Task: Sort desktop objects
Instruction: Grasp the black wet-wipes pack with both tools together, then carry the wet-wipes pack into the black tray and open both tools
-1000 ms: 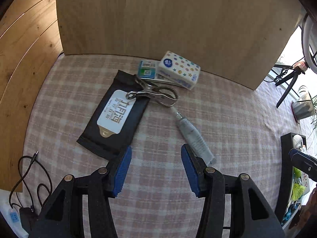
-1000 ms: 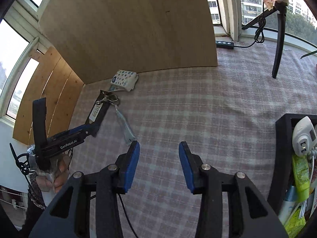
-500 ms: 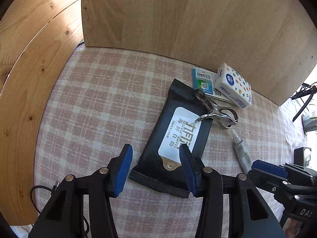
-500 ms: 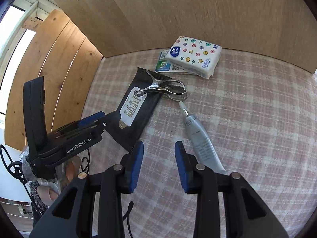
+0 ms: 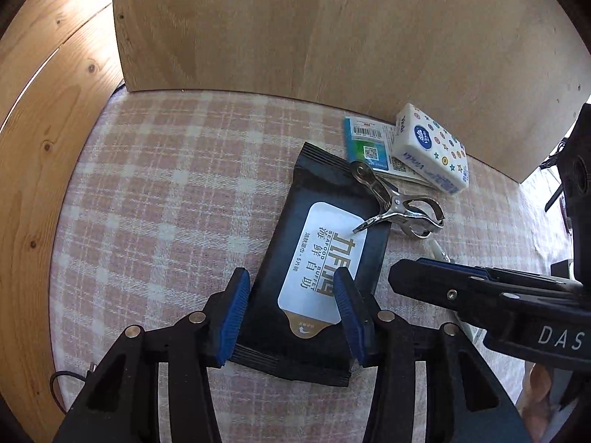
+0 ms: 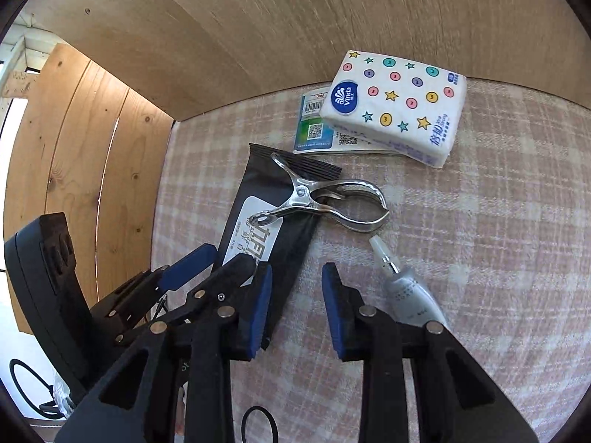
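Wet-wipes pack (image 5: 317,269): black pouch with a white label, lying flat on the checked cloth of the table (image 5: 166,192); its near end sits between the fingers of my left gripper (image 5: 291,313), which I judge is my first pick
Left gripper: jaws fairly wide, pads to either side of the pack's near end; the left pad seems clear of the pack's edge and the right pad overlaps the label, and I cannot tell if it touches; nothing is gripped yet
Right gripper (image 6: 295,302): jaws have just been closing and now stand narrow, with only bare cloth and the pack's right edge beneath them, holding nothing; it sits just beside my left gripper, seemingly aimed at the tube
Metal clip (image 6: 325,203): steel spring clamp with its handles resting on the pack's far end and its looped mouth on the cloth; because it lies partly on the pack, I judge that lifting the pack will tip or drag it
Tube (image 6: 410,291): small grey tube, nozzle pointing at the clip, lying just right of my right jaws, partly hidden behind the right finger
Tissue pack (image 6: 399,103): white, with stars and dots, near the wooden back board (image 6: 332,18), propped on a flat blue and green card (image 6: 314,125), so it tilts
Risk: my two grippers are crowded together, so I judge they could knock each other or the clip
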`<state>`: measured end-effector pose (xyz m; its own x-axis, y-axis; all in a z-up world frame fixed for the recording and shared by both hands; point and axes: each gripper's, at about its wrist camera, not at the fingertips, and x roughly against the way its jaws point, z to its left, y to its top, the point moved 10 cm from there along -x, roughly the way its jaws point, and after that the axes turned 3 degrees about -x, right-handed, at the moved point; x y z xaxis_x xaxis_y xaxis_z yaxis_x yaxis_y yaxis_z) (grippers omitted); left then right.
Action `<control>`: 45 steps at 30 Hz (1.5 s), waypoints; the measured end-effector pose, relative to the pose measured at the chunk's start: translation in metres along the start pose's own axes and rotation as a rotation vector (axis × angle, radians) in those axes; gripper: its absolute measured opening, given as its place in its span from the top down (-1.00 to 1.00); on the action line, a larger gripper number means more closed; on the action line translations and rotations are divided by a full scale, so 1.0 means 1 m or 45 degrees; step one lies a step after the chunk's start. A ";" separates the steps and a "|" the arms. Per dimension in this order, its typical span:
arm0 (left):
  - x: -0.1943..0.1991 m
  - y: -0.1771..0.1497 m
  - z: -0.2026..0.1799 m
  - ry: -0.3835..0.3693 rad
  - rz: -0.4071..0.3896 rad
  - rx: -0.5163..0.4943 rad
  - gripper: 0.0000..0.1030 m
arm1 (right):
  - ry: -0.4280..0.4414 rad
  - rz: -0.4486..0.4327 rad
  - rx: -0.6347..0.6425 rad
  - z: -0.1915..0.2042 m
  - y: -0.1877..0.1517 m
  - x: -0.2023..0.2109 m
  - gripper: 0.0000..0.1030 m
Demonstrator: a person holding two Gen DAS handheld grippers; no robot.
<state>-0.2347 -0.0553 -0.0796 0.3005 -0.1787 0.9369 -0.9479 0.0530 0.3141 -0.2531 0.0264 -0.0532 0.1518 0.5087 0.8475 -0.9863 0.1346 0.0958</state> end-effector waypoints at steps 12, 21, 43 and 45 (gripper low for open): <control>-0.002 -0.026 -0.034 -0.069 -0.014 -0.045 0.25 | 0.007 -0.004 -0.001 -0.008 -0.005 -0.013 0.66; 0.012 -0.100 -0.082 -0.114 -0.036 -0.040 0.29 | -0.026 0.000 0.052 -0.034 -0.072 0.012 0.66; 0.093 -0.168 -0.244 -0.325 -0.066 -0.322 0.35 | -0.126 -0.274 -0.140 -0.134 -0.197 0.160 0.66; 0.103 -0.168 -0.265 -0.339 -0.078 -0.358 0.35 | -0.130 -0.320 -0.167 -0.145 -0.200 0.183 0.66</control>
<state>-0.0161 0.1783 0.0048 0.2825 -0.4365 0.8542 -0.8519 0.2952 0.4326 -0.0189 0.2163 0.0070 0.3760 0.3581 0.8546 -0.9009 0.3573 0.2466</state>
